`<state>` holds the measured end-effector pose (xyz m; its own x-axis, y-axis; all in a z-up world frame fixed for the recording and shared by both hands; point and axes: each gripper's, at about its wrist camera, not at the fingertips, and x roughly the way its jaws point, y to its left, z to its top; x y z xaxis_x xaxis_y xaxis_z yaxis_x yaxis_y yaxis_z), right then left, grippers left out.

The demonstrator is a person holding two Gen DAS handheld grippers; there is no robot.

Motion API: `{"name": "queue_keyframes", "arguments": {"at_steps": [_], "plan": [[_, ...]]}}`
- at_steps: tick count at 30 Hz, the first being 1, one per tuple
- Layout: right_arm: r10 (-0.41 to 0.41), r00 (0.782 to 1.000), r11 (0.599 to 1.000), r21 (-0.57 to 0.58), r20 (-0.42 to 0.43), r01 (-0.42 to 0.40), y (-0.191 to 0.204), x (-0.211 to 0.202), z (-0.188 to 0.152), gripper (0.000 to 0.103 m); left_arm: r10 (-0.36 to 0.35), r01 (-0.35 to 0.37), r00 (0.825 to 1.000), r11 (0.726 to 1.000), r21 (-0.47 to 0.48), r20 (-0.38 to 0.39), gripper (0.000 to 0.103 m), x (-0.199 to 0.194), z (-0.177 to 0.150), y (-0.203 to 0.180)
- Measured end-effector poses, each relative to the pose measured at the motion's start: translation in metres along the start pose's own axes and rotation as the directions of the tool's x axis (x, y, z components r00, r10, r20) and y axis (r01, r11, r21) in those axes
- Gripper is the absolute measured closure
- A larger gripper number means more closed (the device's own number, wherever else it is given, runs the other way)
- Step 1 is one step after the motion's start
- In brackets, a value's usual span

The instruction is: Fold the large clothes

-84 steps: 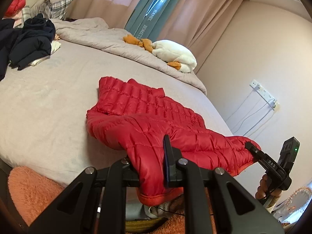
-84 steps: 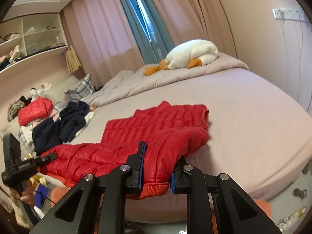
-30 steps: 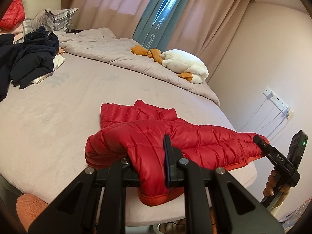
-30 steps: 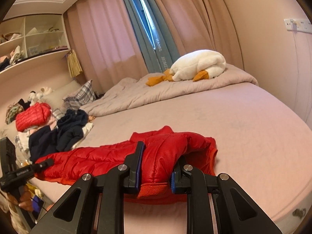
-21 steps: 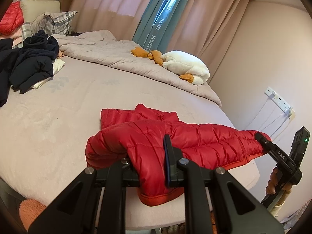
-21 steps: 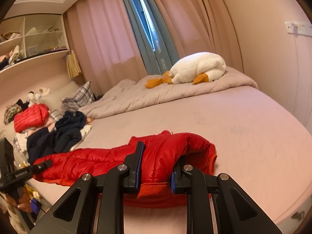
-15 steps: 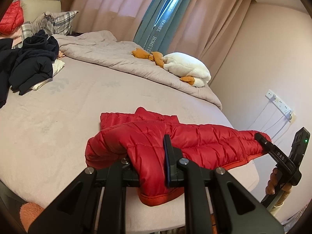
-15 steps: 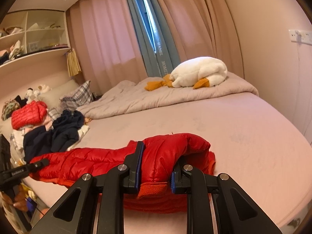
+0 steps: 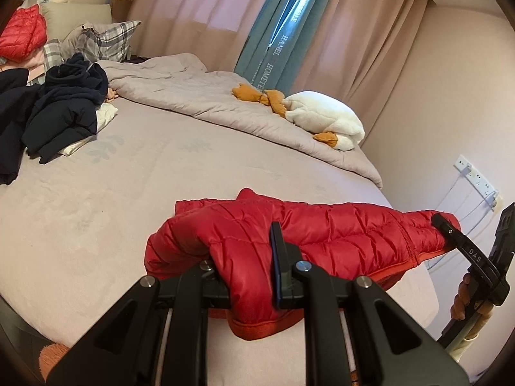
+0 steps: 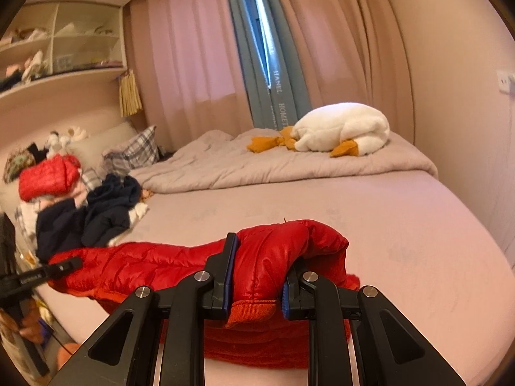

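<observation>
Spanning the bed's near edge, the red puffer jacket [image 9: 322, 234] hangs stretched between both grippers, its lower layers bunched on the mattress underneath. Quilted, shiny nylon shell, horizontal stitch channels, ribbed orange-red knit hem at the cuffs.

Left gripper [image 9: 248, 276]: jaws clamped on a sleeve end, fabric pinched between the pads, knit cuff drooping below the fingers. Right gripper [image 10: 257, 276]: jaws clamped on the other sleeve end, blue pads pressed into the puffy fabric, knit cuff poking out underneath. Each gripper also shows in the other's view, at the far end of the jacket span; a hand [image 9: 463, 299] on the right gripper's handle is visible in the left wrist view.

Bed [image 9: 96, 199]: pale pink-grey sheet, faint leaf print, mostly flat. Wide bare stretch of sheet between the jacket and the far side; more bare sheet toward the right edge in the right wrist view.

Far edge: rumpled grey quilt [image 9: 199, 96], soft and lumpy, with a white plush goose [image 9: 322, 119] with orange feet lying on it at the far right corner. Far left corner: dark navy clothes pile [image 9: 54, 109], a plaid pillow [image 9: 103, 38], another red puffer garment [image 9: 22, 32] on top of the stack.

Behind the bed: pink curtains [image 9: 199, 6] with a teal lettered panel. Right wall carries a white power strip [image 9: 476, 180] with cords hanging down. Open shelves [image 10: 64, 48] upper left in the right wrist view.
</observation>
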<state>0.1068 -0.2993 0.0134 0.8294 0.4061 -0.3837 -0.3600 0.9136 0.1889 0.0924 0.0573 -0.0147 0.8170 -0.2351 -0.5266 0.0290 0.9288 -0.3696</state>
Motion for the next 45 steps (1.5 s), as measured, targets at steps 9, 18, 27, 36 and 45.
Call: {"name": "queue_keyframes", "arguments": {"at_steps": [9, 18, 27, 36, 45], "plan": [[-0.023, 0.999, 1.0, 0.013, -0.036, 0.023, -0.008, 0.015, -0.012, 0.081, 0.035, -0.036, 0.999, 0.999, -0.008, -0.036, 0.087, 0.023, -0.006, 0.001], [-0.02, 0.999, 1.0, 0.023, -0.049, 0.021, -0.013, 0.018, -0.011, 0.081, 0.046, -0.047, 0.998, 0.999, -0.017, -0.047, 0.087, 0.035, -0.003, 0.003], [-0.028, 0.998, 0.999, 0.027, -0.064, 0.029, -0.011, 0.025, -0.012, 0.081, 0.054, -0.055, 0.997, 0.998, -0.015, -0.055, 0.087, 0.043, 0.0, 0.004], [-0.035, 0.997, 0.999, 0.028, -0.075, 0.037, -0.008, 0.031, -0.013, 0.081, 0.062, -0.064, 0.995, 0.998, -0.025, -0.076, 0.087, 0.061, 0.008, 0.008], [-0.042, 0.989, 0.999, -0.005, -0.141, 0.042, -0.006, 0.056, 0.006, 0.081, 0.072, -0.075, 0.994, 0.997, -0.028, -0.088, 0.086, 0.075, 0.023, 0.007]]}}
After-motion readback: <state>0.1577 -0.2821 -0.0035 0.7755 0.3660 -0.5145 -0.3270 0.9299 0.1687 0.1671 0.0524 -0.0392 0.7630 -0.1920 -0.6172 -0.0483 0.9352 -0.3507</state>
